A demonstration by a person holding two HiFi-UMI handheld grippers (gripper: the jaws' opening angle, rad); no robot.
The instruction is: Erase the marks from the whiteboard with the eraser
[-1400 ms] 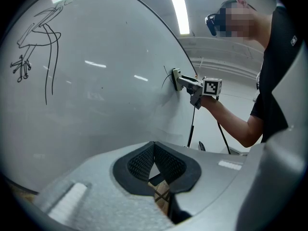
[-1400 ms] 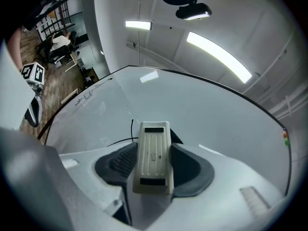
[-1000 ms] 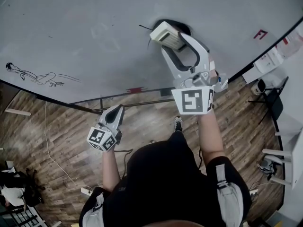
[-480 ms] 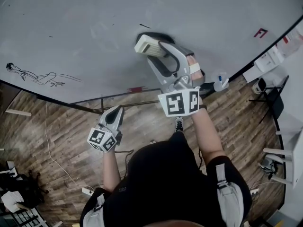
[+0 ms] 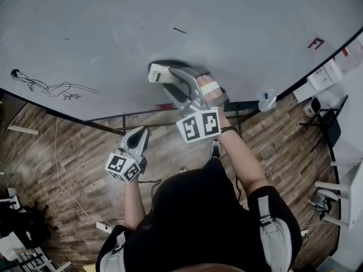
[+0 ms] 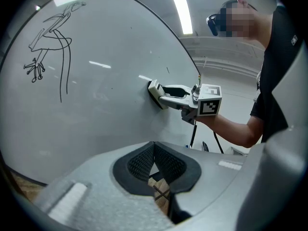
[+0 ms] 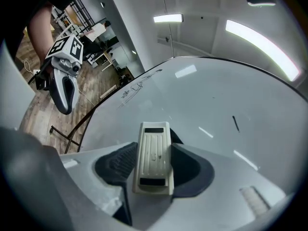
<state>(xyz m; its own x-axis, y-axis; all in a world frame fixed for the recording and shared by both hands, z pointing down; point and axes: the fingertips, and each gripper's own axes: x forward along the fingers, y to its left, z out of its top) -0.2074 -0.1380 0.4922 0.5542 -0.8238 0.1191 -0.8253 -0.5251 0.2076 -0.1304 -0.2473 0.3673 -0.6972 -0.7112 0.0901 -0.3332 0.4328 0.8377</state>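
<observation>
The whiteboard point(image 5: 102, 33) fills the top of the head view. My right gripper point(image 5: 170, 75) is shut on the cream eraser point(image 5: 160, 72), which presses flat on the board near its lower edge. The right gripper view shows the ribbed eraser point(image 7: 154, 158) wedged between the dark pads. A short black stroke point(image 5: 179, 30) lies above the eraser, and a black line drawing point(image 5: 48, 87) sits far left. A small red mark point(image 5: 315, 42) is at the right. My left gripper point(image 5: 140, 134) hangs low off the board, shut and holding nothing.
The board's dark stand bars point(image 5: 136, 122) run below its lower edge over a wooden floor point(image 5: 68, 169). A small bottle point(image 5: 265, 102) sits by the board's right corner. Chairs point(image 5: 329, 123) and papers stand at the right, and a cable point(image 5: 57, 163) trails at the left.
My right gripper has slid the eraser down and to the left across the board. The thin line beside the eraser's earlier spot is gone. The left gripper has stayed put.
</observation>
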